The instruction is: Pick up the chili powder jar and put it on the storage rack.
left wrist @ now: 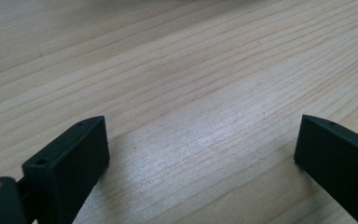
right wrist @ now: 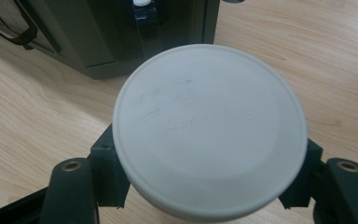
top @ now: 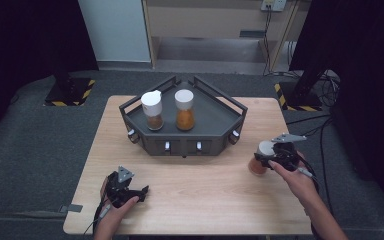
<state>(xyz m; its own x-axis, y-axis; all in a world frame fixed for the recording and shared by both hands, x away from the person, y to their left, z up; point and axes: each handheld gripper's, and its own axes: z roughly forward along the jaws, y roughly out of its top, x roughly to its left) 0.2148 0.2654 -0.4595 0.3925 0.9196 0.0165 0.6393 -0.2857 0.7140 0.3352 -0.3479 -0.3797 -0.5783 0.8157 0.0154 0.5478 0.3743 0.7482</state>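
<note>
White-capped spice jar [right wrist: 209,130] sits clamped between the jaws of the right gripper [top: 269,156], which have closed in on it from both sides just below the cap. Ahead of that gripper stands the dark tray [top: 215,117], carrying two more jars [top: 169,110]. Well off to its side, the left gripper [top: 130,192] rests on the wooden table [left wrist: 205,74] with jaws spread wide.

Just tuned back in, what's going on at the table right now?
The right gripper is shut on a white-capped spice jar standing on the wooden table, right of the dark rack; its jaws sit on either side just under the cap. Two more jars stand upright on the rack's tray. The left gripper rests near the table's front left with its jaws open and nothing between them.
</note>
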